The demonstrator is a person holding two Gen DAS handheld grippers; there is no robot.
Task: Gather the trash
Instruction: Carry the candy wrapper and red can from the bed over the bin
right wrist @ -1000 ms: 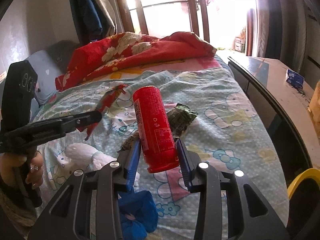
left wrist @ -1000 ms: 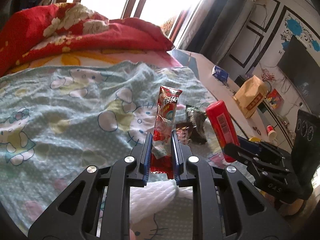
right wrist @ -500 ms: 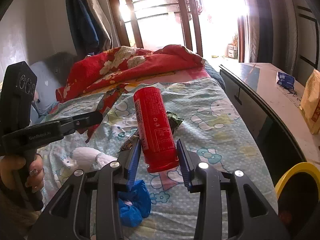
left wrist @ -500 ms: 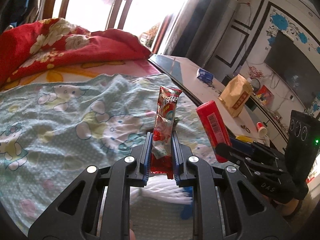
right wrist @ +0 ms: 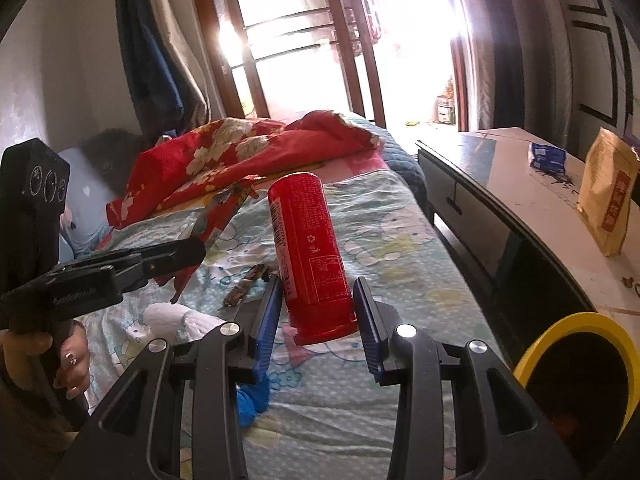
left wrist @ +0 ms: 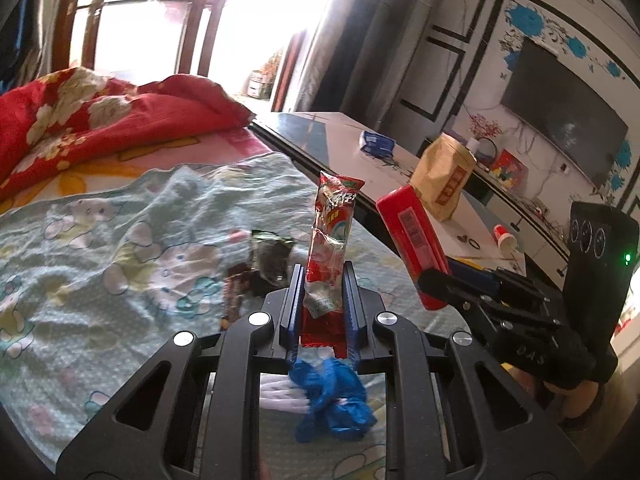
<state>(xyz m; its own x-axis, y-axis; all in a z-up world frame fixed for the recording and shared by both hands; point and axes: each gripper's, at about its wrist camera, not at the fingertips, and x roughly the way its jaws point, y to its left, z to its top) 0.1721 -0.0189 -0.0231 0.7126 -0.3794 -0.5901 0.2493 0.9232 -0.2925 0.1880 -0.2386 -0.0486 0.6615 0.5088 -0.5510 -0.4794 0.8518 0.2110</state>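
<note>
Two pieces of trash are up off the bed: the left hand-held gripper (left wrist: 322,308) is clamped on a red snack wrapper (left wrist: 330,240), the right hand-held gripper (right wrist: 316,312) pinches a red can (right wrist: 310,252), both pointing away. Yellow-rimmed bin (right wrist: 536,344) sits low right, nearer the right hand, so the can looks first to go in.

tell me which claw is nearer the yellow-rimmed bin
Right. The right claw, shut on the red can, sits just left of the yellow-rimmed bin; the left claw, holding the red wrapper, is further left.
</note>
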